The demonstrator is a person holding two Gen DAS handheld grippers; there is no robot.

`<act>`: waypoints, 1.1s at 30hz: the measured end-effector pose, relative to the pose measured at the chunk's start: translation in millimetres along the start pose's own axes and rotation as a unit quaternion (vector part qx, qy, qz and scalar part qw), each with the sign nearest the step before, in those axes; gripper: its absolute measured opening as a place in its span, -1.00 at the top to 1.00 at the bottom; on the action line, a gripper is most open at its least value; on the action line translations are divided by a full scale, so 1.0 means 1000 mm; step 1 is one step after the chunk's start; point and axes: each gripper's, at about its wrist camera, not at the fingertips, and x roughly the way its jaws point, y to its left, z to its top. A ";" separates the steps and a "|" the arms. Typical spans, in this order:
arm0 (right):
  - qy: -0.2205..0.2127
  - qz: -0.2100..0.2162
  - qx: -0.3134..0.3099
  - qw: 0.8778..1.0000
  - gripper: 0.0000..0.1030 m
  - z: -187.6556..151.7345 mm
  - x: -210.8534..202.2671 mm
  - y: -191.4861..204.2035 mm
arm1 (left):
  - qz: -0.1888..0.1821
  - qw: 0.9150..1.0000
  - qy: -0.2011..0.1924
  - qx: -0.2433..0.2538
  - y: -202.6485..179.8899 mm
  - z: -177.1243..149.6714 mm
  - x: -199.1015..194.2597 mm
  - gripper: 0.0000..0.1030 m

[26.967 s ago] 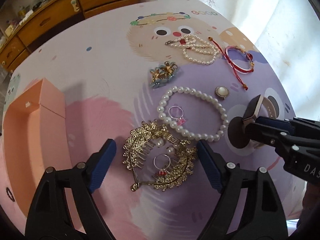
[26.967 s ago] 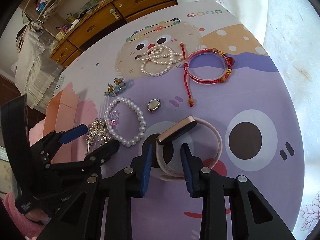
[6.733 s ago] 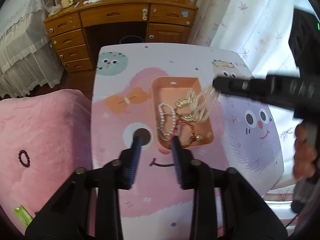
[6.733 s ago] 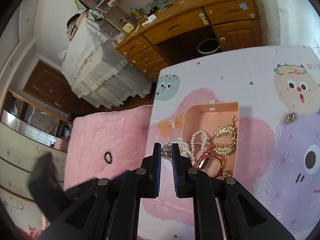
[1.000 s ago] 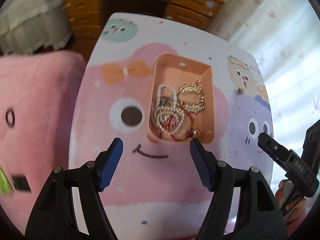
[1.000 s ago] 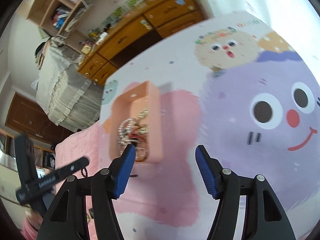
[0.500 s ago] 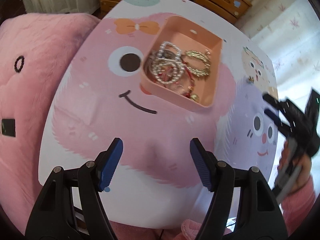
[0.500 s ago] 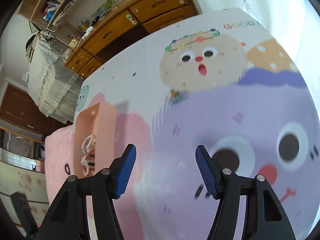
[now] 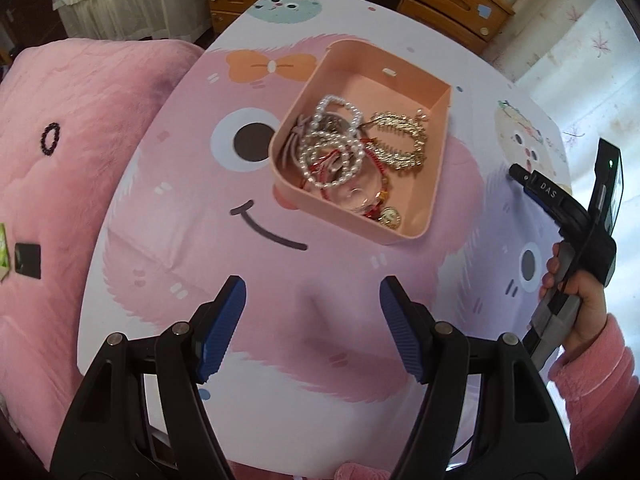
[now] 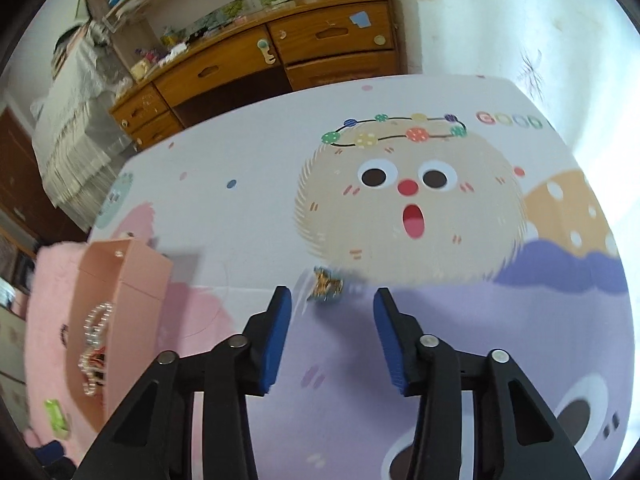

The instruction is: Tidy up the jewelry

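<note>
The jewelry still loose is a small gold and blue brooch (image 10: 326, 285), blurred, lying on the tabletop (image 10: 256, 168) at the edge of the beige cartoon face, just ahead of your right claw (image 10: 331, 322) and roughly in line with the gap between its blue pads; the jaws are closing but touch nothing yet. The rest sits in the peach tray (image 9: 436, 184): pearl strands (image 9: 332, 148), a gold hair comb (image 9: 400, 140), red cord bracelets (image 9: 340, 176) and a small gold round piece (image 9: 390, 216), all tangled together. Your left claw (image 9: 312, 326) hangs wide open and empty over the pink monster print, on the near side of the tray. The tabletop is covered in a cartoon cloth, pink on one half, purple and beige on the other, with "GOOD" printed at the far edge. Beside it lies a pink plush cushion (image 9: 60, 160). Beyond stand a wooden dresser (image 10: 280, 52) with cluttered shelves above, and white curtains (image 9: 580, 40) by the bright window.
</note>
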 end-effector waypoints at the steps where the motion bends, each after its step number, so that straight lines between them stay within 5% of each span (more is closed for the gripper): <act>1: 0.002 -0.006 -0.001 1.000 0.36 0.002 0.003 0.000 | 0.002 1.000 0.002 -0.002 0.002 0.000 0.000 -0.30; 5: 0.004 -0.018 -0.005 1.000 0.65 0.009 0.009 0.001 | 0.010 1.000 0.006 -0.020 0.008 0.002 0.002 -0.30; 11: 0.000 0.001 -0.023 1.000 0.66 0.011 0.003 0.009 | 0.016 1.000 -0.007 -0.015 0.004 0.010 -0.004 -0.30; 22: -0.031 0.125 -0.049 0.990 0.66 0.007 -0.067 0.064 | 0.044 0.998 -0.045 0.016 -0.006 0.022 -0.031 -0.30; 28: -0.038 0.207 -0.087 0.974 0.66 -0.006 -0.104 0.125 | 0.051 0.996 -0.073 0.014 0.006 0.020 -0.052 -0.30; 33: -0.039 0.228 -0.126 0.965 0.66 -0.029 -0.132 0.178 | 0.049 0.994 -0.097 0.030 0.020 0.012 -0.073 -0.30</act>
